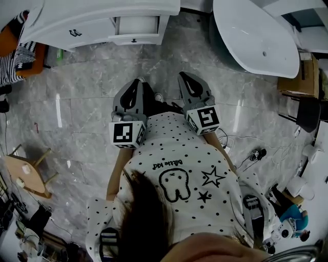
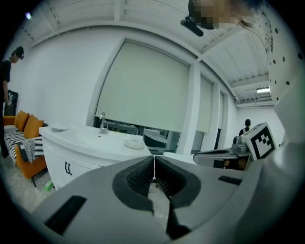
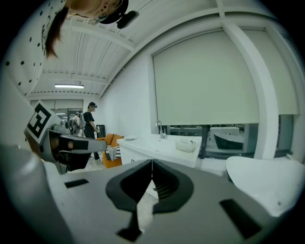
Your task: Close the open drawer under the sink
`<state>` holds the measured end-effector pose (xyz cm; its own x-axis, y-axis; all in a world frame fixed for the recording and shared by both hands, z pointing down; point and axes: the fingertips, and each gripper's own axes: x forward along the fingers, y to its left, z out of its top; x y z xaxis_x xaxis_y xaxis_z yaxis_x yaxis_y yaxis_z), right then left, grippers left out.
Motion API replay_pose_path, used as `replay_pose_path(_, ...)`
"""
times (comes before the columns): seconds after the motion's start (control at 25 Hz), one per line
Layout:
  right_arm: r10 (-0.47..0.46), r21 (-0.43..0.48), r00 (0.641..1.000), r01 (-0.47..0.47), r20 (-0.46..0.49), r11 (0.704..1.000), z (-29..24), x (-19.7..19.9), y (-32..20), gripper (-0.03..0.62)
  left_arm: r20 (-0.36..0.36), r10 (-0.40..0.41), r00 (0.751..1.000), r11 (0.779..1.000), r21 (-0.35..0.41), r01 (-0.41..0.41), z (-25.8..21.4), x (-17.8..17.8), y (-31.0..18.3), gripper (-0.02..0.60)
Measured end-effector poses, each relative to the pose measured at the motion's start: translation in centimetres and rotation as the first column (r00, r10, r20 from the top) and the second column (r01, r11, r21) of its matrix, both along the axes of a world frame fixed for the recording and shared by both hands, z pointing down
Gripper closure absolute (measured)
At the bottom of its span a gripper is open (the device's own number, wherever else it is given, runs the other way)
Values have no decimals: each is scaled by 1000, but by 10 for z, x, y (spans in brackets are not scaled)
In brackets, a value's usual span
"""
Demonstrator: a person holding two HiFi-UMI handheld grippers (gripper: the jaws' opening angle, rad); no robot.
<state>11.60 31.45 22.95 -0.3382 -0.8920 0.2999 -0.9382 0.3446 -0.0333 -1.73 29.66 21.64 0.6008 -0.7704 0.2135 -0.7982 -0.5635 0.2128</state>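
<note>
Two grippers (image 1: 138,81) (image 1: 183,77) (jaws together), one open drawer (image 1: 136,25), one vanity (image 1: 77,23)

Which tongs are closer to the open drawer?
Left. The left tongs are almost straight in front of the drawer, not touching it; the right tongs are off to its right, nearer the tub.

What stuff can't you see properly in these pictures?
- Head view: the back of the open drawer is hidden under the sink counter.
- Left gripper view: the left hand-held gripper covers where the drawer would be.
- Head view: the top edge cuts off the white tub.
</note>
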Motion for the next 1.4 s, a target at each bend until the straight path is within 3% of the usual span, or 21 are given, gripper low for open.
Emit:
replay_pose_path(0.64,72,-2,997,-72,-25,997,-15,-5,-95,579,-27,61,998,998,10,-60,-17,-5,-113,569)
replay_pose_path(1.08,100,12,995,-100,-18,995,-5,-50,-169,579,-10,78,997,995,65,-77,-14,-50,-192,569)
replay_pose_path(1.4,137,-9,991,-137,-1,991,1,-67,-196,579,-19,102,995,994,31,-101,-5,-69,-225,569)
